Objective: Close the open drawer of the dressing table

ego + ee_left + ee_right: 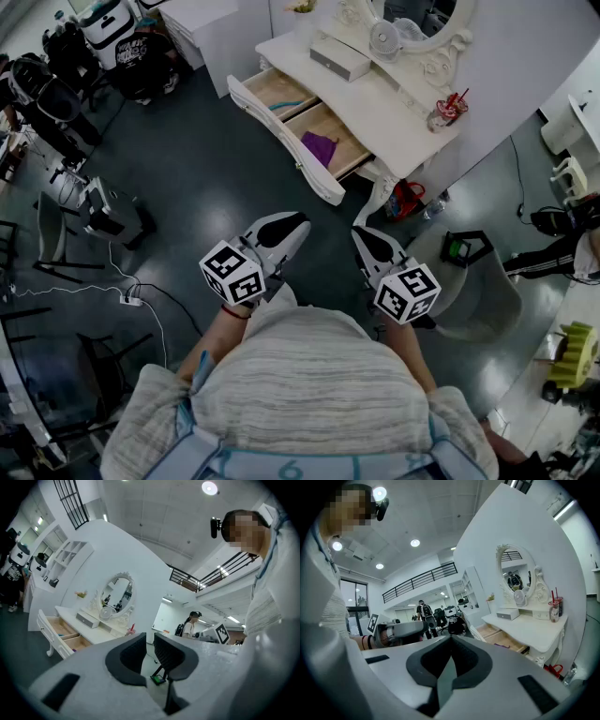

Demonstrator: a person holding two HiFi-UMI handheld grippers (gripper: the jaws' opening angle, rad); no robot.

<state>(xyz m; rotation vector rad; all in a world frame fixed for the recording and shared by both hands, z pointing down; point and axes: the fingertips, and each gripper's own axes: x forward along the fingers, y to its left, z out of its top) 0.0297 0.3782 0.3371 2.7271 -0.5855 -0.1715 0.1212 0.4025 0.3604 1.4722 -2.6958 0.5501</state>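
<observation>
**A:** What does the head view show?

**B:** Seen from above, a person in a pale striped top [309, 375] holds both forearms straight out in front. The left gripper [292, 225] and right gripper [366, 239] sit side by side, near each other. Both noses aim across the dark floor [187, 187] at a white dressing table [394, 112], well apart from it. The drawer [281, 89] is pulled out from the table's front edge. A purple cloth [321, 147] lies in its right compartment. A cup with red straws [448, 111] stands near the right end of the tabletop.

**A:** And the left gripper view?

**B:** The left gripper [148, 639] has its dark jaws a narrow slit apart, with nothing between them — only floor shows through the gap. The dressing table [93, 632] sits at lower left under an oval mirror [116, 590], and the drawer [63, 629] juts out from its front edge.

**A:** The right gripper view?

**B:** The right gripper [450, 641] has its jaws closed tip to tip, gripping nothing. The dressing table [529, 630] stands to the right, and the drawer [499, 637] hangs open off its front edge. The left gripper [401, 629] shows at the left, level with this one, a banded wrist [365, 641] behind it.
</observation>
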